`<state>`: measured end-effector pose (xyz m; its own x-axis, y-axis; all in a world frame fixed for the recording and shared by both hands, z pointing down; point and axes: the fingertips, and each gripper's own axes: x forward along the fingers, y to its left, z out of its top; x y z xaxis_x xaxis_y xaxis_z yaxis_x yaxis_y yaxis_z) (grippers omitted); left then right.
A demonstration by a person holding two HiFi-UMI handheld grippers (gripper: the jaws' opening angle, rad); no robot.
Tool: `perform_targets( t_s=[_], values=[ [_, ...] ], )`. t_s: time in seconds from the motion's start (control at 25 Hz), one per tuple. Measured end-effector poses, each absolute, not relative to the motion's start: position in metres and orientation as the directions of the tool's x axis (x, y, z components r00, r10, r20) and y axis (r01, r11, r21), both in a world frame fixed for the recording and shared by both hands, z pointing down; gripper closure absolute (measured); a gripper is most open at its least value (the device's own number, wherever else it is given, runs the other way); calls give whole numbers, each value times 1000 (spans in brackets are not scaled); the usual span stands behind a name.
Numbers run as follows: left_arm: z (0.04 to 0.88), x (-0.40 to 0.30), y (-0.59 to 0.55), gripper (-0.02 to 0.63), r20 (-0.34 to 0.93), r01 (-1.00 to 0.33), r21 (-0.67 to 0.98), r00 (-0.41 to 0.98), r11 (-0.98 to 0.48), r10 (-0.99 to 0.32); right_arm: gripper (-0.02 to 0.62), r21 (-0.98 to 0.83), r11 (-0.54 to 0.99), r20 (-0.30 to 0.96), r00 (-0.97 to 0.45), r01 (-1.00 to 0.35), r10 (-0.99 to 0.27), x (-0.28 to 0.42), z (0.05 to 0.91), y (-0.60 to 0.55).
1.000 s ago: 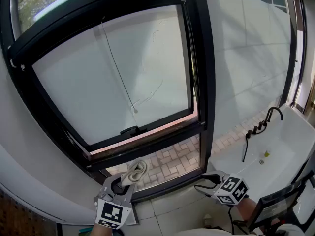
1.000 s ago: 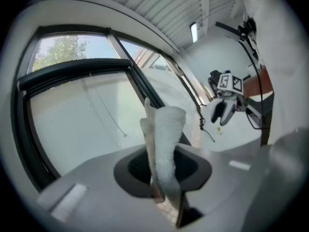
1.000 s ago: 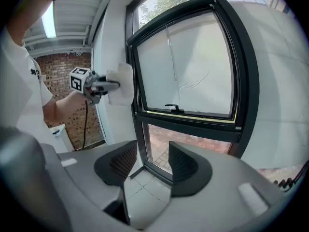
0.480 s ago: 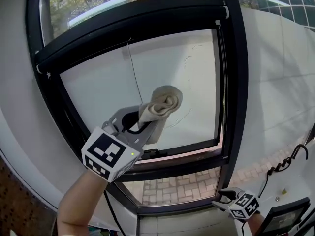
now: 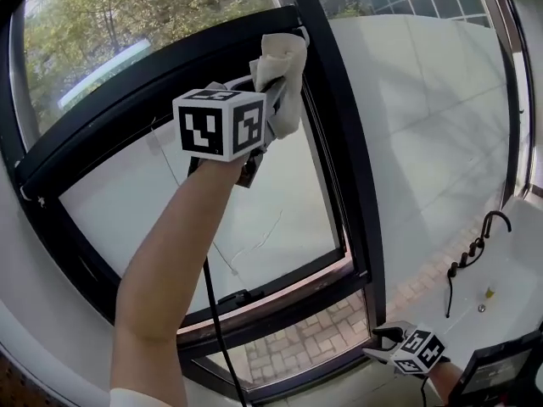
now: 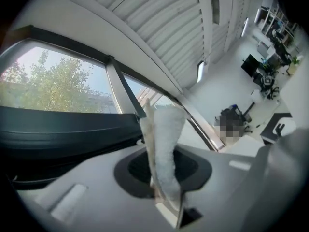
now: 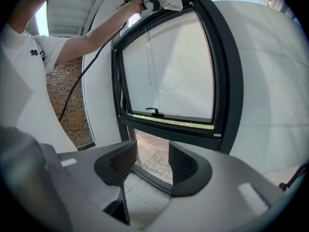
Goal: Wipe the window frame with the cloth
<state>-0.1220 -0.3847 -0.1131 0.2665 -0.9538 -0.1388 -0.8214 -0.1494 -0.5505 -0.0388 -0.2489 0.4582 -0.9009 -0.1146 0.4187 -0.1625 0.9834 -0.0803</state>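
As the left gripper holds its clamped cloth at the window frame's top corner, wiping looks barely begun, the right gripper open and empty below.

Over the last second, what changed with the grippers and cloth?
The left gripper, shut on the cream terry cloth, rose from below the window to the upper corner of the black window frame. Nothing was taken hold of or let go. The right gripper stayed low, open and empty.
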Motion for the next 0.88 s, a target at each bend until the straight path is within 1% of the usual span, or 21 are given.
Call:
perform_targets(
  t_s=[0.2,0.28,0.56,0.72,0.88],
  values=[
    [-148,-106,-432,515,-177,-868,-477,253,-142,-951,391,-41,975,432,-884,-219,-180,-1,456,-263],
    [-154,-100,-452,515,-181,-883,-446,250,-147,-951,391,-39,964,426,-877,-261,-221,18,454,-272],
    [-161,-101,-494,515,-184,-894,-440,184,-87,-966,391,-40,926,426,-844,-376,-324,87,456,-296],
    [-159,-115,-493,515,-180,-893,-446,152,-58,-972,391,-42,912,441,-827,-409,-350,110,463,-309],
    [-161,-136,-479,515,-174,-895,-445,132,-42,-976,391,-37,916,435,-832,-399,-345,107,460,-319]
  ],
)
